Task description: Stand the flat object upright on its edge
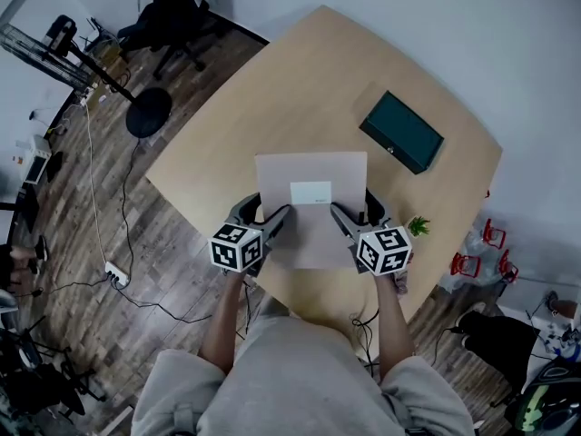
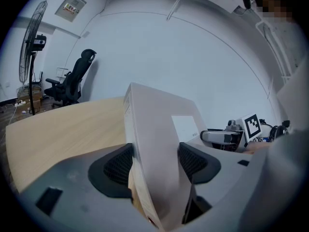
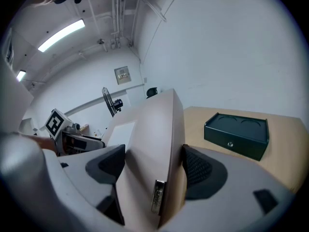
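Centre of the head view showed the flat box [image 1: 311, 203] tilted over the worktop [image 1: 209, 153], with the left tongs [image 1: 263, 214] and right tongs [image 1: 356, 212] at its sides. In the left gripper view, the jaws clamped its edge. The right gripper view showed the same, with a green case [image 3: 236, 134] at right. Lowering evenly, bottom edge square, seemed wisest.

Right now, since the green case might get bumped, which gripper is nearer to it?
Right. The right gripper holds the flat box by the edge toward the case; the left gripper holds the opposite edge, farther off.
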A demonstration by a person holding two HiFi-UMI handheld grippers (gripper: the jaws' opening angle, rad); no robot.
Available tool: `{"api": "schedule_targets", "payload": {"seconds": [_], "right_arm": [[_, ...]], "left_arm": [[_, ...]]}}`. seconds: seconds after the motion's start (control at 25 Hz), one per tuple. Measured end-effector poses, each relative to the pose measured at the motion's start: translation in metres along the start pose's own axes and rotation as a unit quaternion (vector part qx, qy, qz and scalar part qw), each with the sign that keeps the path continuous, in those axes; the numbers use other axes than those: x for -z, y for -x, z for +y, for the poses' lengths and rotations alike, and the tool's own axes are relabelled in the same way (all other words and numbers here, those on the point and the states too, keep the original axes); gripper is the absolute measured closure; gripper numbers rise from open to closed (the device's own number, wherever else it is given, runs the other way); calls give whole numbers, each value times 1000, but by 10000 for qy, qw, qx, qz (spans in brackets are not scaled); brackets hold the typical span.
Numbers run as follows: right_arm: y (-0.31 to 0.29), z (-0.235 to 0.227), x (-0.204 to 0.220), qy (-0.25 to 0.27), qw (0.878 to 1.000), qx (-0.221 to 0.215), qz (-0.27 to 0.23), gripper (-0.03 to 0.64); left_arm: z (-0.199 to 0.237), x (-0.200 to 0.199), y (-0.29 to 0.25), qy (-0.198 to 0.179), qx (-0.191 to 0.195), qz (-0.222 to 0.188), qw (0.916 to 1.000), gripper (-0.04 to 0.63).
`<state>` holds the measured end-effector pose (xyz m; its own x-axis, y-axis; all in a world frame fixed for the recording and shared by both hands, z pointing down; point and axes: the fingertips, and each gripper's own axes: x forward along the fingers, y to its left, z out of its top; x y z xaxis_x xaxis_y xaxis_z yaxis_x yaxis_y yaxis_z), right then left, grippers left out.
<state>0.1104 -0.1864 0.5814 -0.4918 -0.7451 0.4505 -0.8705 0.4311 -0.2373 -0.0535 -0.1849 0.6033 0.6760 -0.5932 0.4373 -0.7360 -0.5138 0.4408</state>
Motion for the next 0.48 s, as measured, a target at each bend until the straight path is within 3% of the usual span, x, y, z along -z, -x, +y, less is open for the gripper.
{"api": "schedule_targets", "payload": {"seconds": [0.48], "right_arm": [[9,5,-37,300,9979,59,-576,255]], "left_arm": [[-6,-32,8,-161,-48,-414,9990,308]]}}
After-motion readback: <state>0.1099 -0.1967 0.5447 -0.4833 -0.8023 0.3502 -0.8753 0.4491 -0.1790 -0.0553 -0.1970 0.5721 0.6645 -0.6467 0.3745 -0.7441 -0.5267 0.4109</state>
